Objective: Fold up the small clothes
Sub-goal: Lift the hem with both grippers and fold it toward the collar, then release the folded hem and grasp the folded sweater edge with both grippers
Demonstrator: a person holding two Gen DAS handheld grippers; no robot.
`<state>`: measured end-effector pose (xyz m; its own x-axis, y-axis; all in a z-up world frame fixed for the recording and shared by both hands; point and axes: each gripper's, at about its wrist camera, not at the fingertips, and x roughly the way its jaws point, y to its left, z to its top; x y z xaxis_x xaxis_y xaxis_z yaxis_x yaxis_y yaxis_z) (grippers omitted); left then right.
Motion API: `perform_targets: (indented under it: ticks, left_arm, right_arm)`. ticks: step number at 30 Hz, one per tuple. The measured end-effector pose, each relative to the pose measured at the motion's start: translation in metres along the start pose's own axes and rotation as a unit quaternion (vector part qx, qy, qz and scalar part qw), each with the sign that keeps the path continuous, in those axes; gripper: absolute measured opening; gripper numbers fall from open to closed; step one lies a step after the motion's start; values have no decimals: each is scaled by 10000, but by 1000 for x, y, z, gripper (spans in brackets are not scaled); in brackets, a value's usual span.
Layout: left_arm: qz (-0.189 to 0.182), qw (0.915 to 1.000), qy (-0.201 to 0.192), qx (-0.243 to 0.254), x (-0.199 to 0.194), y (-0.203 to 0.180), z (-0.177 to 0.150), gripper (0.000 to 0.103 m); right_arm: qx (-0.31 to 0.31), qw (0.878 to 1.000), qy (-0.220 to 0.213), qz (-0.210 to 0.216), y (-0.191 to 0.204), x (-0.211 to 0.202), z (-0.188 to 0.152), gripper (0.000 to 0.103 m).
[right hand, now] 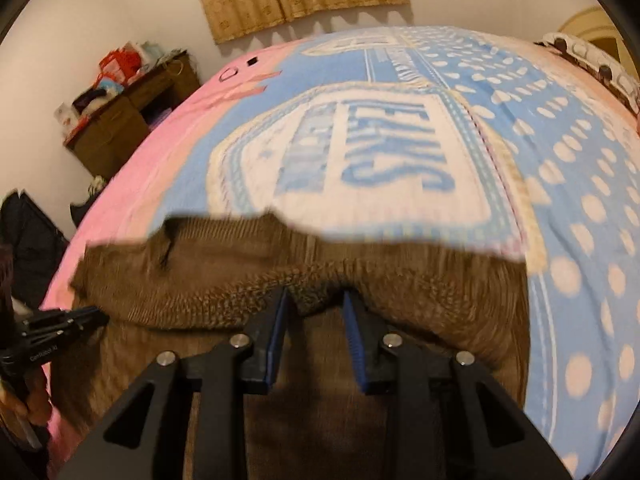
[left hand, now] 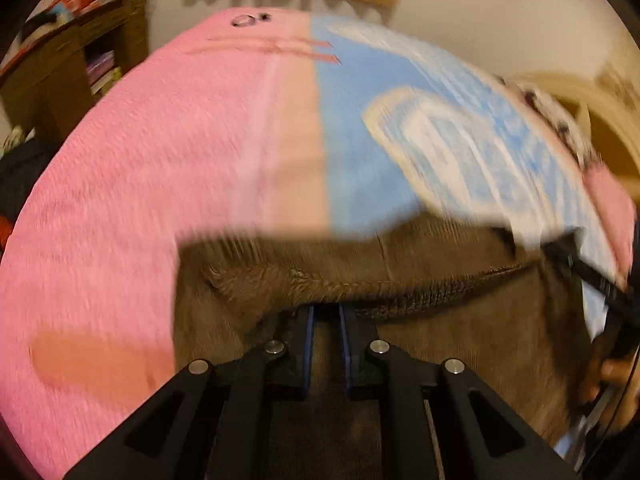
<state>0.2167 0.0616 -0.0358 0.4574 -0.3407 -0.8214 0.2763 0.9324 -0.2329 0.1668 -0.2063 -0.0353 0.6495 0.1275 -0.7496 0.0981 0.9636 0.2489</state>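
The left matte-black two-finger gripper [left hand: 326,312] has angular linkage arms, round silver screw heads and blue ribbed pads [left hand: 308,344]; the right matte-black two-finger gripper [right hand: 316,300] matches; white lettering marks the left one's side.

The brown garment [right hand: 304,276] is ribbed cloth with a fuzzy, fleecy lining. Under it, the bedspread [right hand: 568,184] is soft, matt towelling. Behind the bedspread, a wooden desk [right hand: 120,128].
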Motion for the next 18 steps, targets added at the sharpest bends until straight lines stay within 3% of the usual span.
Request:
perform_targets:
  ticks: [3, 6, 8, 11, 13, 18]
  left_arm:
    - [275, 9983, -295, -432, -9, 22, 19, 11]
    - [299, 9968, -440, -602, -25, 40, 12, 11]
    - [328, 9968, -386, -623, -37, 47, -5, 11]
    - [126, 9955, -602, -717, -63, 52, -42, 11]
    - [45, 9945, -716, -761, -79, 54, -71, 11]
    - [238, 9953, -720, -605, -88, 40, -111, 11]
  right_arm:
    - [294, 9986, -429, 43, -13, -1, 15, 35]
    - [589, 9960, -643, 200, -23, -14, 13, 40]
    - [446, 9965, -696, 92, -23, -27, 0, 40]
    - [352, 9965, -761, -35, -31, -54, -28, 43]
    - [511, 9945, -901, -138, -45, -77, -50, 48]
    - [996, 9878, -1022, -625, -81, -124, -107, 49]
